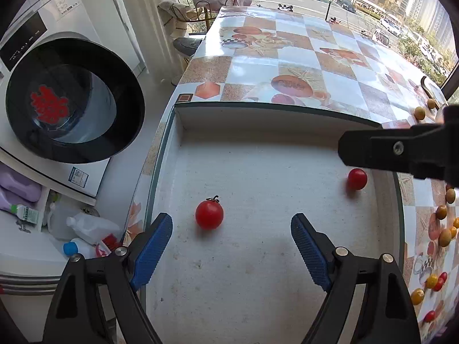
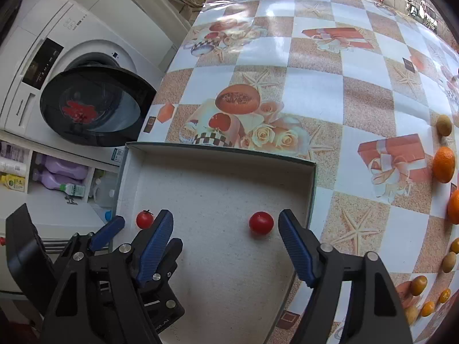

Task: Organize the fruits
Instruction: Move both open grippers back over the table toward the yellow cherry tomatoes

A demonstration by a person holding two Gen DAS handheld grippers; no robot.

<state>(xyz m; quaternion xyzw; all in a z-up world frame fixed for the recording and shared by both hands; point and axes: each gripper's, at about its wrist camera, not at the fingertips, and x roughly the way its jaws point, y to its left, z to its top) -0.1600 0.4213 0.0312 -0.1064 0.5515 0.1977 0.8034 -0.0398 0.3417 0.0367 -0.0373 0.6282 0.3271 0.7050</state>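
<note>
A shallow white box (image 1: 183,120) (image 2: 311,183) lies on the patterned table. Two red cherry tomatoes rest on its floor. In the left wrist view the stemmed tomato (image 1: 209,214) lies just beyond my left gripper (image 1: 231,225), whose blue pads stand wide apart with nothing touching them. The second tomato (image 1: 357,179) lies at the right, under the other gripper's black body. In the right wrist view my right gripper (image 2: 226,223) is open above the box; the second tomato (image 2: 261,222) sits loose near its right pad. The stemmed tomato (image 2: 144,219) shows at the left.
Loose small fruits lie on the table right of the box: oranges (image 2: 444,164), kumquats (image 2: 418,285) and more cherry tomatoes (image 1: 438,283). A washing machine with its dark door (image 1: 74,100) swung open stands left of the table, with bottles (image 1: 86,226) on a shelf below.
</note>
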